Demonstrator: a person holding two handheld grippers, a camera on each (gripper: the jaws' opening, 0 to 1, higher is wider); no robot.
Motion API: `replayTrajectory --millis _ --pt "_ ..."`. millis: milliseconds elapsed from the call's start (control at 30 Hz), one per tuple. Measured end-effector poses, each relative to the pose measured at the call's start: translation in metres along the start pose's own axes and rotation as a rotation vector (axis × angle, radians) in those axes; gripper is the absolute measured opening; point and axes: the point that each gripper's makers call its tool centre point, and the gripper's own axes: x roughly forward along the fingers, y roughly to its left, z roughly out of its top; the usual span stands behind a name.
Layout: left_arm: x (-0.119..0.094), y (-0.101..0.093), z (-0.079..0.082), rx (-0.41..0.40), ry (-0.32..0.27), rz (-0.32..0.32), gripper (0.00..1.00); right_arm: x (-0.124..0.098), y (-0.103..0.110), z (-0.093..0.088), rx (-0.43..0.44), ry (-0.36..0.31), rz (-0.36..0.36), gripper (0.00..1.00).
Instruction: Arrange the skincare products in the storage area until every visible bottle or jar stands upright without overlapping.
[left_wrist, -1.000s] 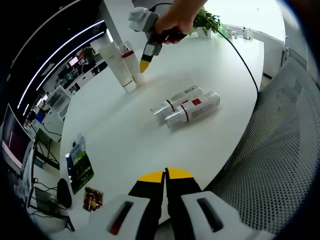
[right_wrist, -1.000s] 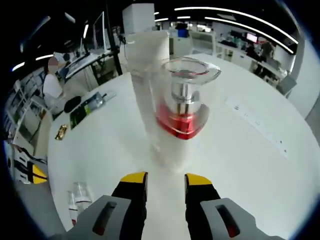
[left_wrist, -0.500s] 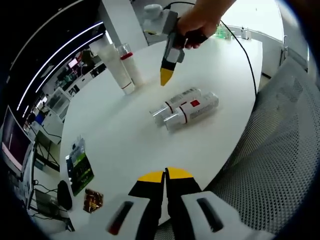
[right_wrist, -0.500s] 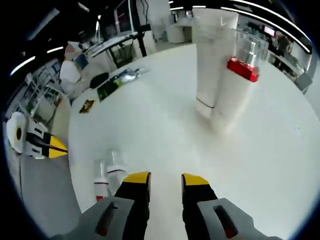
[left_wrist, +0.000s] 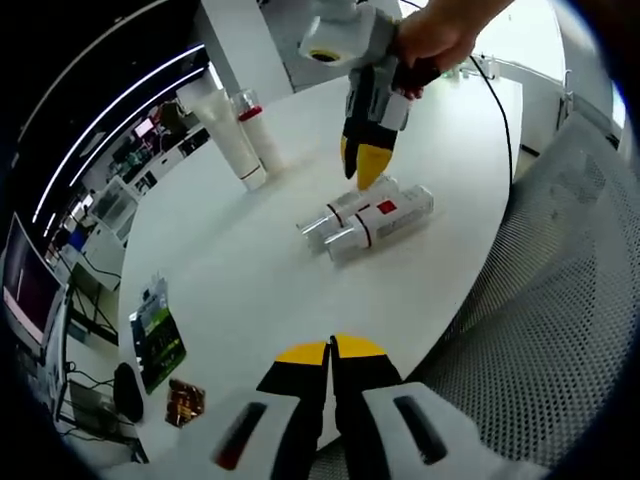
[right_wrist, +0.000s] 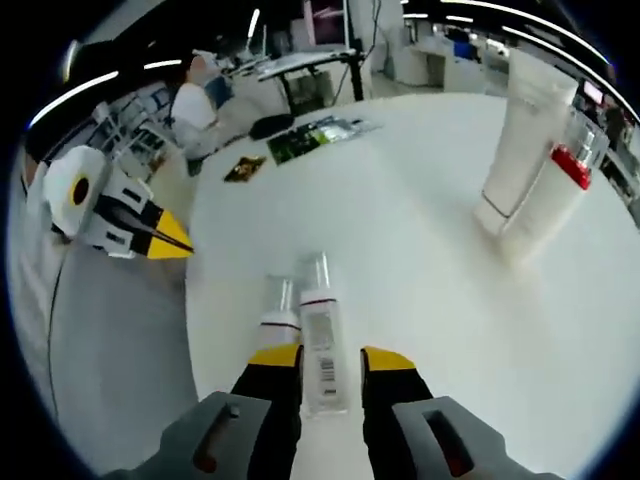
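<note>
The right claw (right_wrist: 331, 358) hangs with its yellow-tipped jaws spread, straddling the lower end of one of two clear pump bottles that lie flat on the white desk (right_wrist: 420, 250). That bottle (right_wrist: 320, 330), with a barcode label and a thin red band, runs up between the jaws; whether the pads touch it cannot be told. Its twin (right_wrist: 278, 320) lies just beside it, parallel, partly behind the claw's left-hand jaw. In the left gripper view, the same claw (left_wrist: 368, 165) comes down from above in a person's hand (left_wrist: 435, 35), its tips over the lying pair: the nearer bottle (left_wrist: 385, 220) and the farther one (left_wrist: 345, 208), both close to the desk's curved edge.

Toward the far side of the desk a white tube (right_wrist: 520, 140) stands upright on its cap, and touching it stands a white bottle with a red collar and clear cap (right_wrist: 555, 195); they also appear as the tube (left_wrist: 225, 130) and bottle (left_wrist: 258, 135).

The left claw (left_wrist: 331, 350) hovers off the desk's near edge with its jaws pressed together, holding nothing; it shows at the side of the right gripper view (right_wrist: 165, 232). A green printed packet (left_wrist: 158, 335) and a small brown wrapper (left_wrist: 185, 398) lie at the desk's edge, well apart from the bottles. A mesh chair back (left_wrist: 560, 300) stands beside the desk.
</note>
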Motion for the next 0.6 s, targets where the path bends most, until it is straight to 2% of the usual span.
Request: replayTrajectory --millis 300,400,500,600 --pt "0.001 -0.005 -0.002 0.019 0.014 -0.02 0.02 0.015 0.006 -0.012 -0.145 0.107 -0.022 0.16" --pt "0.001 -0.005 -0.003 0.024 0.016 -0.024 0.02 0.019 0.008 -0.013 -0.151 0.12 -0.024 0.16" --pt "0.002 -0.006 -0.003 0.027 0.018 -0.026 0.02 0.023 0.006 -0.014 -0.121 0.122 -0.023 0.17" --pt "0.002 -0.007 -0.004 0.032 0.021 -0.033 0.02 0.025 0.002 -0.016 -0.117 0.131 -0.048 0.16"
